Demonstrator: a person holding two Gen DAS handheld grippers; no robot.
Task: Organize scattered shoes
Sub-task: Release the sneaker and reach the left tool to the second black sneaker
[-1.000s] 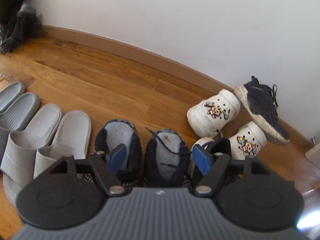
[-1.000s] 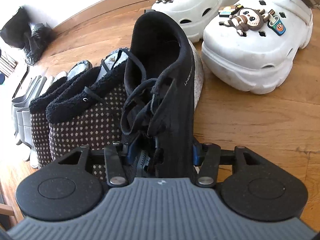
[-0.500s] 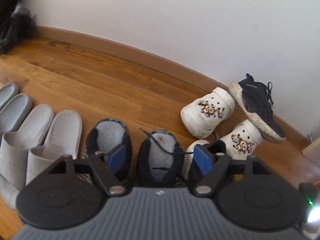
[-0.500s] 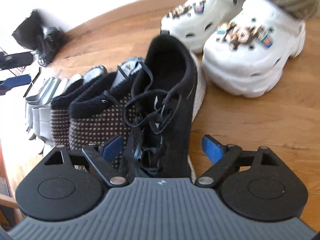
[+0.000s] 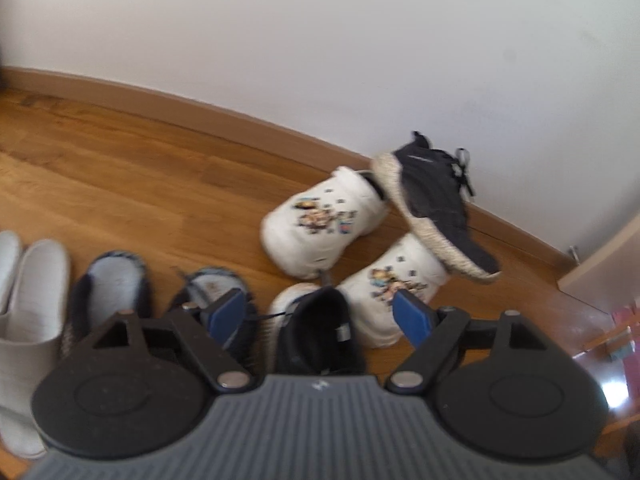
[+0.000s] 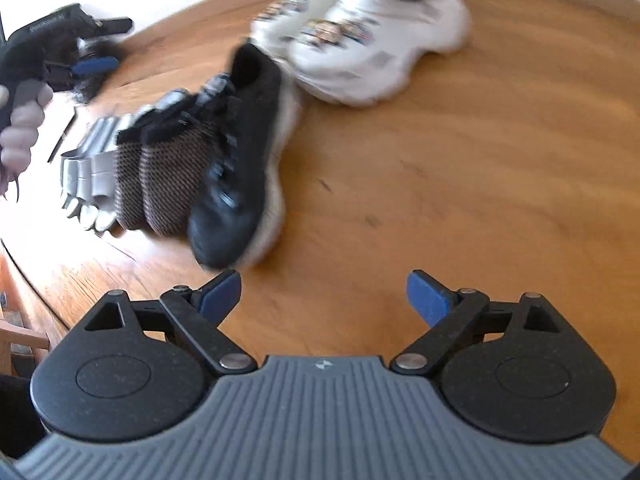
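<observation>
While one black sneaker (image 6: 236, 168) stands in the row beside the slippers (image 6: 160, 172), both hand-held grippers, left (image 5: 316, 318) and right (image 6: 324, 294), are opening with nothing between them. The other black sneaker (image 5: 436, 204) lies on the white clogs (image 5: 324, 220) by the wall, not yet sorted.

left gripper (image 5: 318, 314): jaws opening, empty | right gripper (image 6: 324, 292): jaws opening, empty, tilted down

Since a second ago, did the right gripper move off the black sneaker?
Yes. The right gripper has pulled back and up from the black sneaker, which lies in the row on the wood floor.
</observation>
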